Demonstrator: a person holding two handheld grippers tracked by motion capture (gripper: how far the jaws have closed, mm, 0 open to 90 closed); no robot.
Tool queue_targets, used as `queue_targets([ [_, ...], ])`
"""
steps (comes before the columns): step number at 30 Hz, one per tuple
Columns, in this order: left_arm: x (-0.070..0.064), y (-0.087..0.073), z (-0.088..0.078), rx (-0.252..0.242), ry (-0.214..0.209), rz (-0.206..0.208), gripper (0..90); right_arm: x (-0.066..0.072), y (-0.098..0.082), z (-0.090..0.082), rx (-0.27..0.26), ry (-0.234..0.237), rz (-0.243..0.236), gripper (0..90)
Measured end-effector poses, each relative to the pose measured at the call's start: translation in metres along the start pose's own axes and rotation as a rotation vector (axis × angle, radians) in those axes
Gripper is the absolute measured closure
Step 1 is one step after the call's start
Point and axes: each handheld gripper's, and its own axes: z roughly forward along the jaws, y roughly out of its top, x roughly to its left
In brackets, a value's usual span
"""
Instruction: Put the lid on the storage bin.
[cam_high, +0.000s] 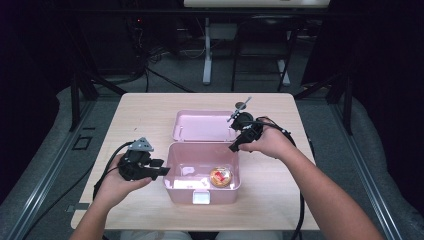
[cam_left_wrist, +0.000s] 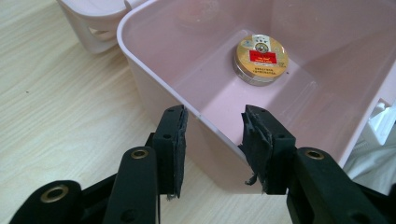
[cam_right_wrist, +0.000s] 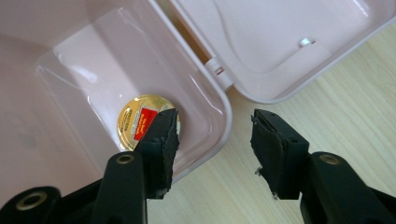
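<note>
Pink box sits open mid-table, a round gold tin inside. The left gripper straddles its left wall, the right gripper its back right corner; both stand parted, pads not pressing

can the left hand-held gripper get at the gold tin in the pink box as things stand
Probably yes: the pink box is open, the gold tin lies uncovered, and the left hand-held gripper straddles the wall with open jaws.

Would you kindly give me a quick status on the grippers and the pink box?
Left gripper open, straddling pink box wall. Right gripper open, straddling the box's rim. Lid open flat; gold tin inside. Nothing in the way.
</note>
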Motion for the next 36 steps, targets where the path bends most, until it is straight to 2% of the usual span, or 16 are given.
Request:
queue_targets([
  [7,-0.002,0.000,0.004,0.009,0.003,0.006,62.5,-0.008,0.005,0.000,-0.038,-0.015,0.050,53.4],
  [19,-0.003,0.000,0.004,0.006,0.006,-0.003,65.3,-0.021,0.014,0.009,-0.053,-0.059,0.152,54.3],
  [26,-0.003,0.000,0.003,0.010,0.004,0.001,66.2,-0.033,0.019,0.016,-0.082,-0.073,0.242,54.8],
  [36,-0.004,-0.001,0.003,0.005,0.006,-0.002,66.5,-0.054,0.021,0.029,-0.088,-0.114,0.341,57.6],
])
